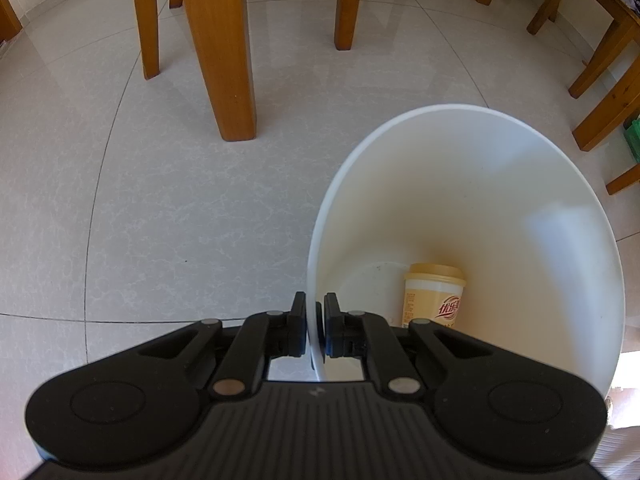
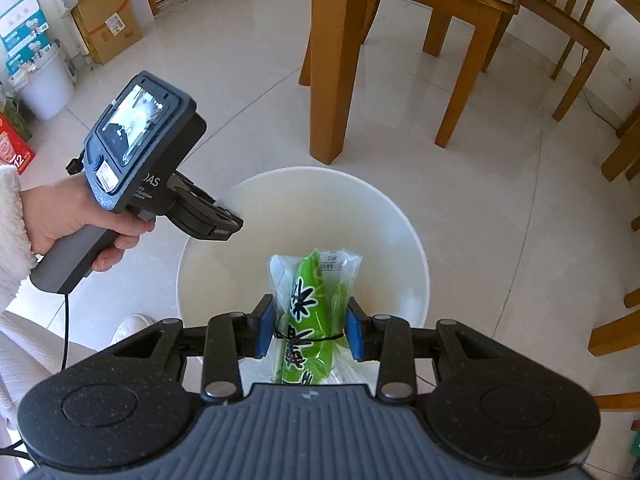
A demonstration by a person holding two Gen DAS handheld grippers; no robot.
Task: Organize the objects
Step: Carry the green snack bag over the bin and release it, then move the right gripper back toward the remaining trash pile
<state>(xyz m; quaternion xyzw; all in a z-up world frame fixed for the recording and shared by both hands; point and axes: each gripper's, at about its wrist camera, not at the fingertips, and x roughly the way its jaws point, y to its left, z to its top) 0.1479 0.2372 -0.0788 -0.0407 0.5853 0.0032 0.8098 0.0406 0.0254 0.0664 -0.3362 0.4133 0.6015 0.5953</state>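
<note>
Over bucket (image 2: 416,280): packet (image 2: 312,316) in right gripper (image 2: 311,330)

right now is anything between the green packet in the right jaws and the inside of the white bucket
Nothing visible is. The right gripper holds the green snack packet directly above the open white bucket. The left gripper pinches the rim at the side, clear of the opening. A milk tea cup lies inside, leaving room.
</note>
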